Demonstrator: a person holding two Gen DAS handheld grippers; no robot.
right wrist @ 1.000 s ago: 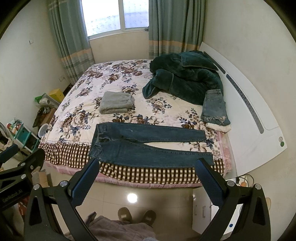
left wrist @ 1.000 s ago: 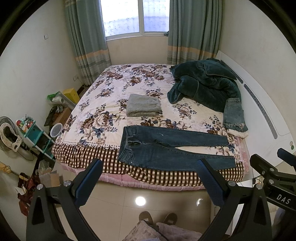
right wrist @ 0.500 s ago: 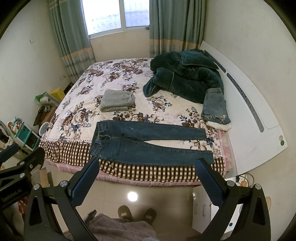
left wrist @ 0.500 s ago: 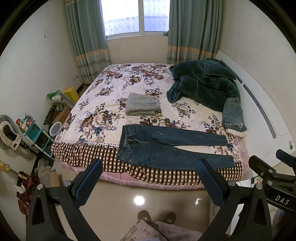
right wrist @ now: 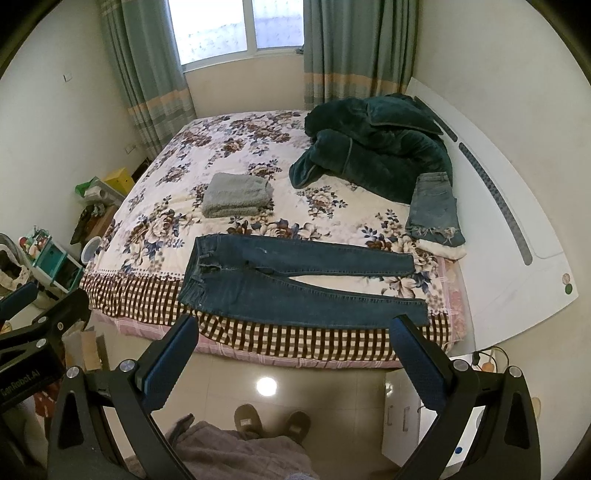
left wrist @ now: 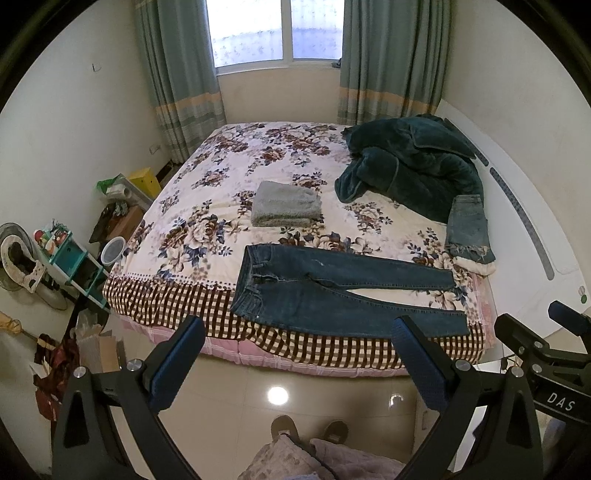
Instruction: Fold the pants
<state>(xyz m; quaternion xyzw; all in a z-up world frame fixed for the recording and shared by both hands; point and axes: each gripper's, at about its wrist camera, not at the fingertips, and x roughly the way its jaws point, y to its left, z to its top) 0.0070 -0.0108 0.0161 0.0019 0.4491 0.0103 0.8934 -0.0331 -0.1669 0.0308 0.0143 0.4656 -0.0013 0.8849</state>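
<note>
Bedroom, floral bed (left wrist: 207, 206): dark jeans (left wrist: 332, 291) lie flat, unfolded at its near edge, no fold started; left tongs (left wrist: 295, 354) and right tongs (right wrist: 295, 350) wide open, empty, short of the bed.

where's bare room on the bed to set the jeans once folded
Free: the floral stretch left of the grey folded towel, and the far part toward the window. Some room between the towel and the dark jeans. Crowded: right side, with the green blanket and the small folded jeans.
</note>
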